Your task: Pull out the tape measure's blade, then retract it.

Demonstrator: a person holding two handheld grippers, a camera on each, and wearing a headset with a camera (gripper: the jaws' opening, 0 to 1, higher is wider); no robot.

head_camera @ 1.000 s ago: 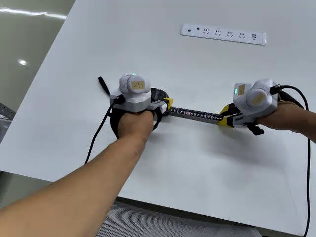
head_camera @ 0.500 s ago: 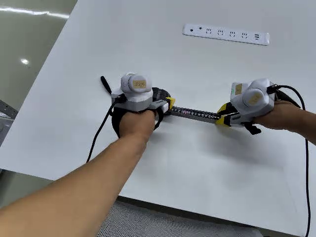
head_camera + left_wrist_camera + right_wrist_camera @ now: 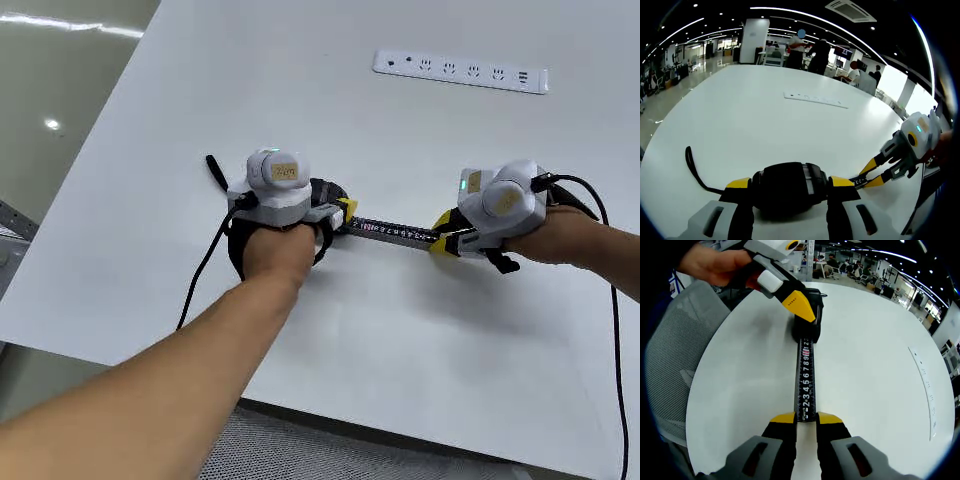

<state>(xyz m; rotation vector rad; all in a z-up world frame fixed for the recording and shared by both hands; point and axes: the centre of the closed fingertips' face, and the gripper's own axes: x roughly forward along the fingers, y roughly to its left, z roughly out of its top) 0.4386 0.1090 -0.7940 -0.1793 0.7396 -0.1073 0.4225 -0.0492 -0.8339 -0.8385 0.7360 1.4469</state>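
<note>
Tape measure lies on the white table, its case clamped in the left gripper and partly hidden. The right gripper pinches the drawn-out blade, covering its hook.

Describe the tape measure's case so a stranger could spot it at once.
On the white table, find two hand-held tools facing each other. The tape measure's case is the rounded black body clamped in the yellow-tipped jaws of the left tool. Unlike the flat white power strip farther back, it has a numbered blade running out to the right tool.
</note>
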